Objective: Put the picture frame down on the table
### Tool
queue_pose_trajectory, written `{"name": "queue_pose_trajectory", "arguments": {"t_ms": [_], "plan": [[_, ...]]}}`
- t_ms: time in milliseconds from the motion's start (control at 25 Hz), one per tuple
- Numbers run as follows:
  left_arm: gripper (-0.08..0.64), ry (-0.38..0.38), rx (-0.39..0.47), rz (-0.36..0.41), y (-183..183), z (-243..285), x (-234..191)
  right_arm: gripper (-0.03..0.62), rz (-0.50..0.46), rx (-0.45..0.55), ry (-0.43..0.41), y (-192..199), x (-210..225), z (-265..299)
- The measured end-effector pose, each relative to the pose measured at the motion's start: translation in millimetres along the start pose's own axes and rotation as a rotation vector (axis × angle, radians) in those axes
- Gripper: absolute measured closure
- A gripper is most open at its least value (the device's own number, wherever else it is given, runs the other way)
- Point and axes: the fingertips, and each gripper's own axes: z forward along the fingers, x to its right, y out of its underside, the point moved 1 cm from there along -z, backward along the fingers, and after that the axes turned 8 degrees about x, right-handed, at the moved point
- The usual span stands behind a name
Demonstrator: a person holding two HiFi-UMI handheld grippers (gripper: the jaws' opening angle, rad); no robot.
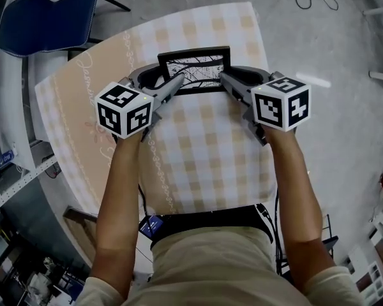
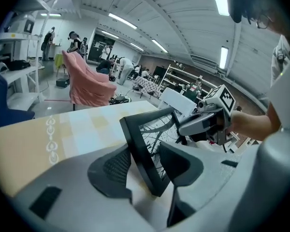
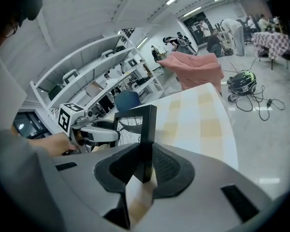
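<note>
**Black frame on its long side near the worktop's far edge, a claw at each end**

Large workshop hall with white shelving and strip lights. In it, a worktop (image 1: 204,164) draped in a beige-and-white checked cloth, with a blue chair (image 1: 48,18) off its far left corner.

Near the middle of the far edge, a picture frame (image 1: 193,71): rectangular, wider than tall, thick black moulding around a black-and-white print of bare branches. Standing on its long side, tipped back a little, print facing the person. Lower edge down at the cloth. Cannot tell whether touching it or just clear of it.

At the frame's left end, the left claw (image 2: 144,166), spread wide. End of the moulding slanting loosely across the gap, cloth showing between the left pad (image 2: 111,166) and the frame's bottom corner. No squeeze to be seen there.

At the frame's right end, the right claw (image 3: 144,164), nearly together. Both ribbed pads (image 3: 166,167) pressed against the thin side of the moulding, clamped on it just above the bottom corner.
</note>
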Motion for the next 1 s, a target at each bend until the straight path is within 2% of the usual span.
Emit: {"name": "queue_pose_trajectory", "arguments": {"t_ms": [240, 520, 640, 800, 1000], "plan": [[0.364, -0.080, 0.020, 0.054, 0.2, 1.0, -6.4, 0.503, -0.025, 0.004, 0.089, 0.2, 3.9, 3.4], [0.350, -0.169, -0.012, 0.092, 4.4, 3.1, -15.4, 0.485, -0.152, -0.013, 0.179, 2.5, 6.2, 8.0], [0.347, -0.233, -0.042, 0.177, 6.5, 1.3, -18.9, 0.483, -0.204, -0.034, 0.213, 5.0, 6.8, 11.4], [0.348, -0.229, -0.057, 0.192, 5.9, 0.0, -18.7, 0.482, -0.206, -0.039, 0.221, 5.3, 7.4, 11.9], [0.374, -0.209, -0.069, 0.225, -2.1, -8.1, -14.1, 0.482, -0.158, -0.046, 0.232, 4.9, 8.7, 11.4]]}}
